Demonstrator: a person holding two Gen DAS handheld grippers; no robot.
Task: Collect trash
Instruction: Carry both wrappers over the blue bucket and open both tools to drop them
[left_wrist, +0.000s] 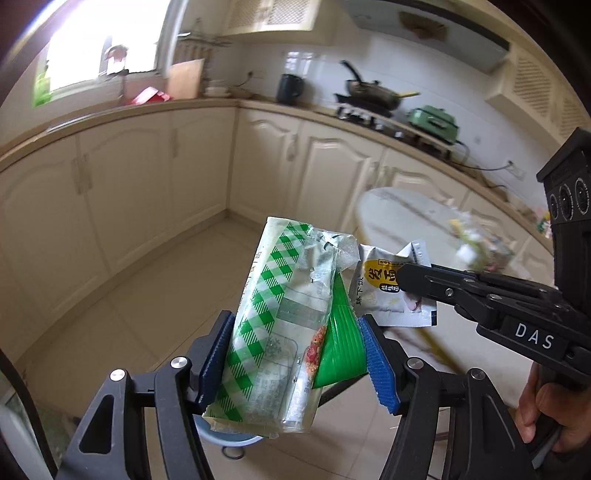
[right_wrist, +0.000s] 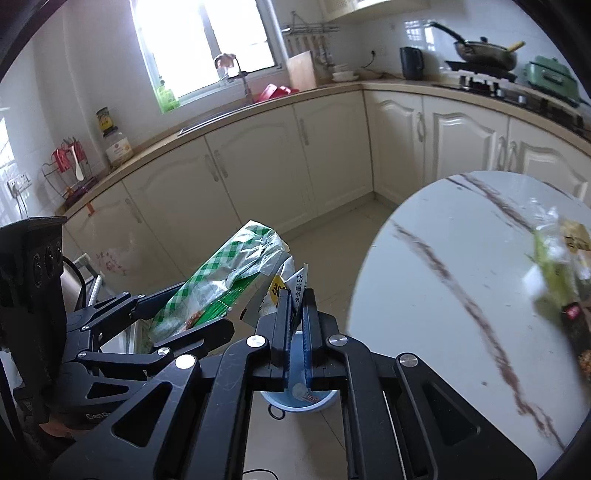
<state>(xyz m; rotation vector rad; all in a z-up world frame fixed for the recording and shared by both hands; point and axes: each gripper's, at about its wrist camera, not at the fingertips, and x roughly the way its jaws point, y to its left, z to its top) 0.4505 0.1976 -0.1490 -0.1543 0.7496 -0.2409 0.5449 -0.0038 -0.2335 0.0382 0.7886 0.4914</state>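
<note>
We hold two pieces of trash in the air above the blue bin (right_wrist: 295, 400) on the floor. Our left gripper (left_wrist: 295, 360) is clamped on the green checked wrapper (left_wrist: 273, 317), low on its body; our right gripper (right_wrist: 295, 314) pinches the small sachet (left_wrist: 384, 295) by one edge, just beside the wrapper. Both look light, thin and crinkly, likely slippery film that folds instead of resisting, so we judge a flat pinch well in from the edge holds best. More litter (right_wrist: 561, 266) lies on the marble table (right_wrist: 443, 295), right of the bin.
</note>
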